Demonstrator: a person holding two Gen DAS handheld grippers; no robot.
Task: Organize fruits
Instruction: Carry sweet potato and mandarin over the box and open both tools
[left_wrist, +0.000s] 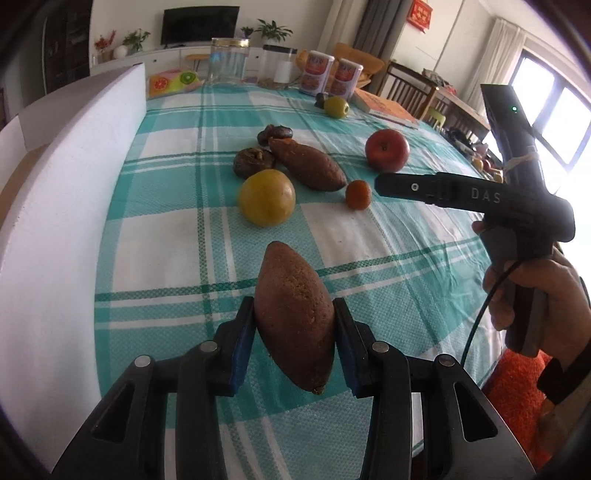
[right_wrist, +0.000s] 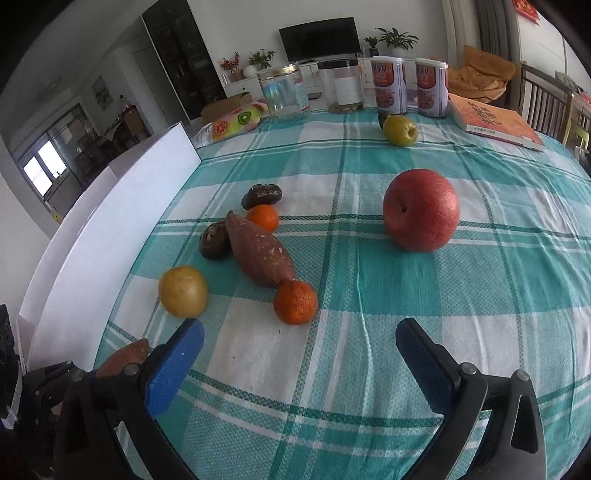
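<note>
While the left hand-held gripper (left_wrist: 294, 326) clamps a sweet potato (left_wrist: 293, 317), the right hand-held gripper (right_wrist: 299, 345) gapes empty.

Left wrist view: you look from low over the near edge of the checked tablecloth (left_wrist: 173, 206), along the left gripper (left_wrist: 294, 325) toward the far edge, with the white board (left_wrist: 74, 206) along the left edge and the right gripper (left_wrist: 380, 182) entering from the right. Right wrist view: you face the same far edge from slightly farther right, between the right gripper's spread fingers (right_wrist: 177, 365). Both views share the red apple (left_wrist: 387, 150), the yellow fruit (left_wrist: 266, 197), the lying sweet potato (left_wrist: 308, 164) and the far-edge jars (left_wrist: 229, 61).
</note>
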